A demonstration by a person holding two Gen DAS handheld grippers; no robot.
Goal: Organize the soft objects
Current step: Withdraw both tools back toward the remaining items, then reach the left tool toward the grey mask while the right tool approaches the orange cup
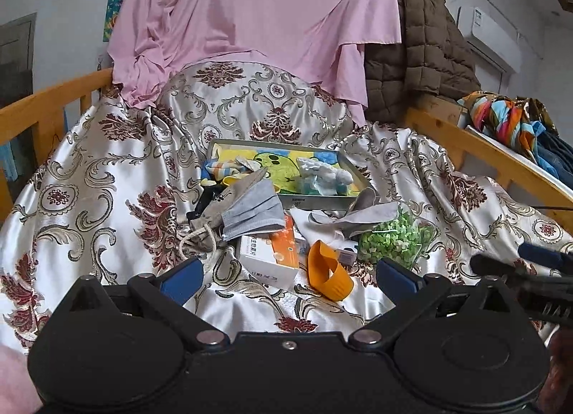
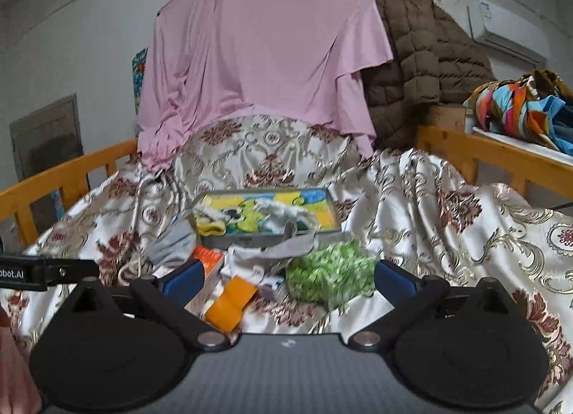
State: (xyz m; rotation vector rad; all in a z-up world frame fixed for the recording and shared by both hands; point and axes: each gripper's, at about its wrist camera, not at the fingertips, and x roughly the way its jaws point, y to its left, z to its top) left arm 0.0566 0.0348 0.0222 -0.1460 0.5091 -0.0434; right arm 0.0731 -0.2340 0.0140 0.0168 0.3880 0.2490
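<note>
Patterned bedspread [image 1: 89, 178] | left gripper [image 1: 288, 276] jaws wide, empty | right gripper [image 2: 289, 276] jaws wide, empty

In the right wrist view, motion blur is smearing the green leafy bundle [image 2: 327, 272] and the orange band [image 2: 229, 306], so their edges are dissolving. The grey face mask [image 1: 250, 212] is covering most of the drawstring pouch [image 1: 215, 208] and the top of the white medicine box [image 1: 266, 262], whose print is reading too small. The right hand-held gripper [image 1: 537, 267] is running off the left view's edge.
</note>
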